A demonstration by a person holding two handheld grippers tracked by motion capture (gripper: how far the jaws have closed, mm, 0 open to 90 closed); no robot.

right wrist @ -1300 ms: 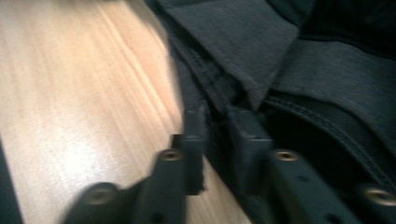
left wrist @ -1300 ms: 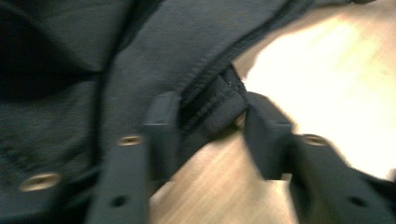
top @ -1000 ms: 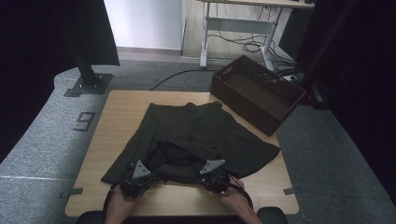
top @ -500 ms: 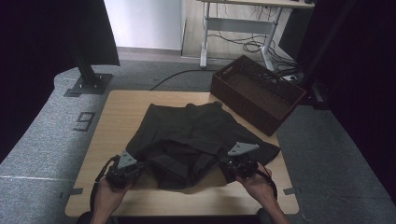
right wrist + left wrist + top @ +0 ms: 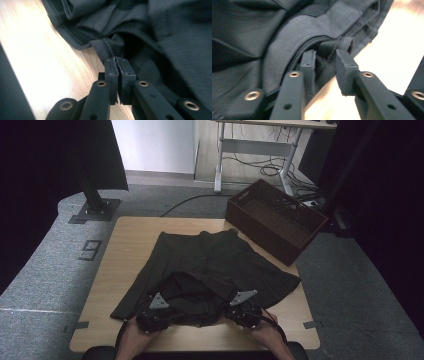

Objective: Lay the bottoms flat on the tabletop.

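The dark garment lies spread on the wooden table, its near edge bunched beside a brown basket. The right gripper is clenched on the hem. The left gripper has just been opening, fabric loose between its jaws. Recommended: release both evenly, keeping the fold flat.

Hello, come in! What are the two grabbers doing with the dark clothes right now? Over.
Left gripper jaws just opening, dark garment hem loose between them. Right gripper shut on the hem. Brown basket stands clear.
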